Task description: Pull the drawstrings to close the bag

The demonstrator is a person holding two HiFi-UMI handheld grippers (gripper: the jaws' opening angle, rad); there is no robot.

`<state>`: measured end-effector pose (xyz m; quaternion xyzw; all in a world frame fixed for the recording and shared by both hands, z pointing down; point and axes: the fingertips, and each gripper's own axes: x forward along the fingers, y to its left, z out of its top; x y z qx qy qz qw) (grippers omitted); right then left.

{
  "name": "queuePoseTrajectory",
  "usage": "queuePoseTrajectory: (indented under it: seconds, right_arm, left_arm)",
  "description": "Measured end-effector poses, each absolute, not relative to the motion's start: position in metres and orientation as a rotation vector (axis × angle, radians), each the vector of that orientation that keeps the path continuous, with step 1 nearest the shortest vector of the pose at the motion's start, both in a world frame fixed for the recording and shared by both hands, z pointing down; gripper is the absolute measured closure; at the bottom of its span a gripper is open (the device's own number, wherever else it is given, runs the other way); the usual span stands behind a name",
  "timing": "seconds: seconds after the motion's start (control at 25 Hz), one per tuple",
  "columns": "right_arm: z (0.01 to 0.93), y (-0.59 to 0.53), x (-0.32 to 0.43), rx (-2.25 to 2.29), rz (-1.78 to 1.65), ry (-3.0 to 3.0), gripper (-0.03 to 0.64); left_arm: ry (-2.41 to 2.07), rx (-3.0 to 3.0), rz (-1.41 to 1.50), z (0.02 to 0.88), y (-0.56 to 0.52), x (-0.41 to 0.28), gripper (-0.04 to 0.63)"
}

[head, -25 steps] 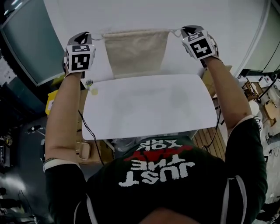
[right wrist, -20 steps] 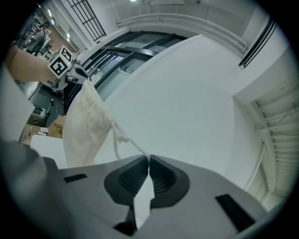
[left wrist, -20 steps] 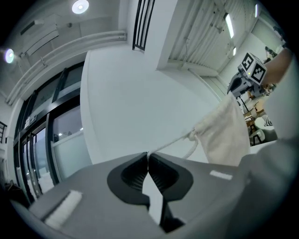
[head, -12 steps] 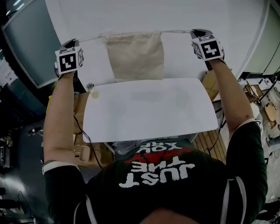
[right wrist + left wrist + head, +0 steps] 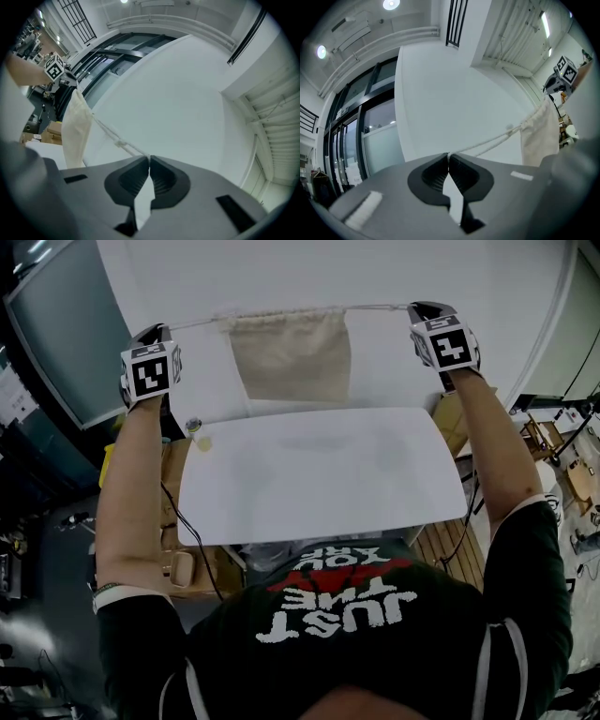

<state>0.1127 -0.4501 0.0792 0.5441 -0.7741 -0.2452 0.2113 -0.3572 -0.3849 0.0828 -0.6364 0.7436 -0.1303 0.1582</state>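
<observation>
Your left gripper [image 5: 448, 157] clenching the taut left drawstring [image 5: 487, 143], right gripper [image 5: 149, 160] clenching the right drawstring [image 5: 117, 140], beige cloth bag [image 5: 292, 357] hanging between.

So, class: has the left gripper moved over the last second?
Yes. The left gripper moved left, away from the beige cloth bag, judged against the white board.

The cream cloth drawstring bag [image 5: 291, 357] hangs between the left gripper [image 5: 159, 332], on its left, and the right gripper [image 5: 419, 308], on its right (a white cord [image 5: 380, 307] runs from the bag's top into each one's fingers [image 5: 433, 173]). Its lower edge meets the far edge of the white rectangular table [image 5: 319, 474], which lies nearer the person.
</observation>
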Motion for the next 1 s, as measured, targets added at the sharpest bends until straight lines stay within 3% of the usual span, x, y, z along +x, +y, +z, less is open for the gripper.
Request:
queuePoseTrajectory:
  seconds: [1.0]
  right_arm:
    - [0.070, -0.435, 0.127, 1.536, -0.635, -2.274, 0.605]
  left_arm:
    - [2.170, -1.747, -0.302, 0.078, -0.370, -0.378, 0.586]
